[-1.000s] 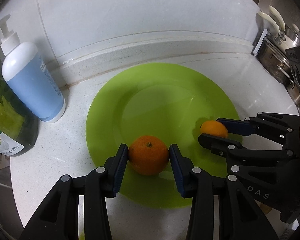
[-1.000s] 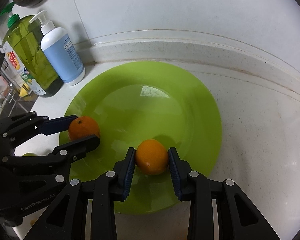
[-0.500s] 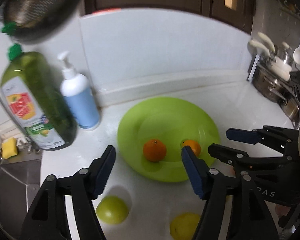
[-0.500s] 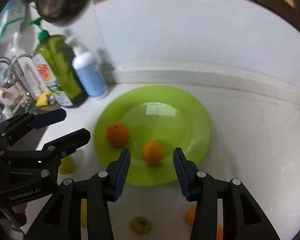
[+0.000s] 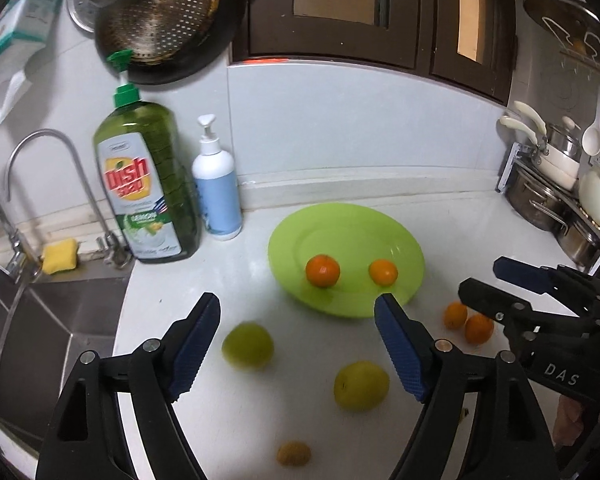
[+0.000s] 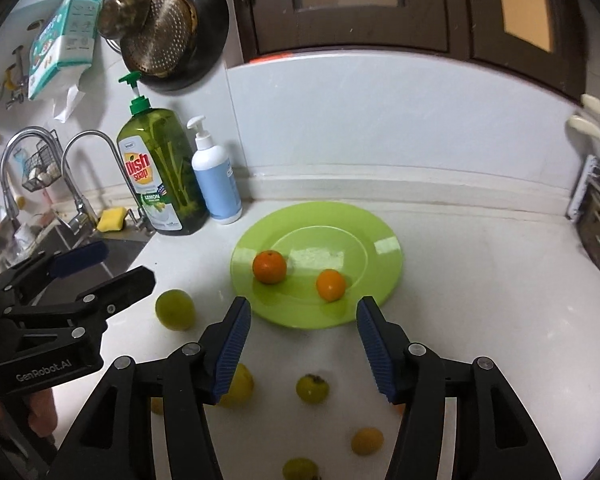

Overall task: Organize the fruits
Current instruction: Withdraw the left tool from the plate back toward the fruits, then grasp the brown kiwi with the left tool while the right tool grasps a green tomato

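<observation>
A lime-green plate [image 5: 404,240] [image 6: 376,232] lies on the white counter and holds a larger orange [image 5: 322,270] [image 6: 269,267] and a smaller orange [image 5: 383,271] [image 6: 331,285]. My left gripper [image 5: 298,344] is open and empty, raised in front of the plate, above two green fruits [image 5: 247,345] [image 5: 361,386]. My right gripper [image 6: 302,346] is open and empty, also back from the plate. Several loose fruits lie on the counter near it: green ones [image 6: 175,309] [image 6: 312,389] and a small orange one [image 6: 367,441]. Two small oranges [image 5: 469,322] lie right of the plate.
A green dish-soap bottle [image 5: 148,184] [image 6: 160,168] and a white-blue pump bottle [image 5: 217,188] [image 6: 214,180] stand behind the plate at the left. The sink and tap [image 5: 40,216] are at the far left. Pots on a rack [image 5: 560,200] stand at the right.
Both grippers let go of the two oranges, which stay on the plate. Both opened wide and drew back and up, so the loose fruits on the counter came into view.
</observation>
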`<state>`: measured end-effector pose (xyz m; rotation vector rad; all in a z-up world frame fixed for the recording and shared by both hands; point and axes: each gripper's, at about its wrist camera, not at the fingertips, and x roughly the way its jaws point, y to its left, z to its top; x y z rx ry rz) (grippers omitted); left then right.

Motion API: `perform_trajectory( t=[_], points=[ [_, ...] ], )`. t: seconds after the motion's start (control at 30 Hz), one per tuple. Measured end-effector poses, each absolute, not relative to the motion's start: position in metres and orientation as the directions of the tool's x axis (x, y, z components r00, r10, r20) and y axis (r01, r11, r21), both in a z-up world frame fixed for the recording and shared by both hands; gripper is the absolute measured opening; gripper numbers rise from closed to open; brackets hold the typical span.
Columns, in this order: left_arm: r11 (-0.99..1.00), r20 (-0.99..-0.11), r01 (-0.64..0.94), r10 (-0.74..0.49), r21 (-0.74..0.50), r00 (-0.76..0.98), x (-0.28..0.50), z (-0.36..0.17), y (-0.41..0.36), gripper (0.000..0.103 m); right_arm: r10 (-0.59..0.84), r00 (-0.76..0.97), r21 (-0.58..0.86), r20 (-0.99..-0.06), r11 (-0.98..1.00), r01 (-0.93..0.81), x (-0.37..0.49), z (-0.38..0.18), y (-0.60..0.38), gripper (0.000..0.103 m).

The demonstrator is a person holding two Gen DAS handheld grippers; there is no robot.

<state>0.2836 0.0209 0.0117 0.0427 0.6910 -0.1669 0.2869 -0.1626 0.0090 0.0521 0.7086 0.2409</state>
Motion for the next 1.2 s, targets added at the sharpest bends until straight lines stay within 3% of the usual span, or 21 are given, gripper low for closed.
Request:
perform_trajectory(
  t=[0.43,1.07,1.2],
  points=[
    [0.993,-0.601,0.105,-0.057,0.045,0.797,0.224,0.002,0.043,0.081,0.172,0.756,0.125,-0.632,0.985,-0.119,0.239,-0.004,-0.159,0.056],
    [0.985,-0.707,0.174,-0.106,0.025,0.699,0.201,-0.063,0.044,0.080,0.170,0.624,0.147,-0.763,0.985,-0.088,0.213,-0.065,-0.154,0.056],
    [0.981,-0.720,0.191,-0.112,0.029,0.685,0.204,-0.074,0.040,0.075,0.167,0.600,0.147,-0.782,0.986,-0.083,0.215,-0.076,-0.154,0.056]
  ],
)
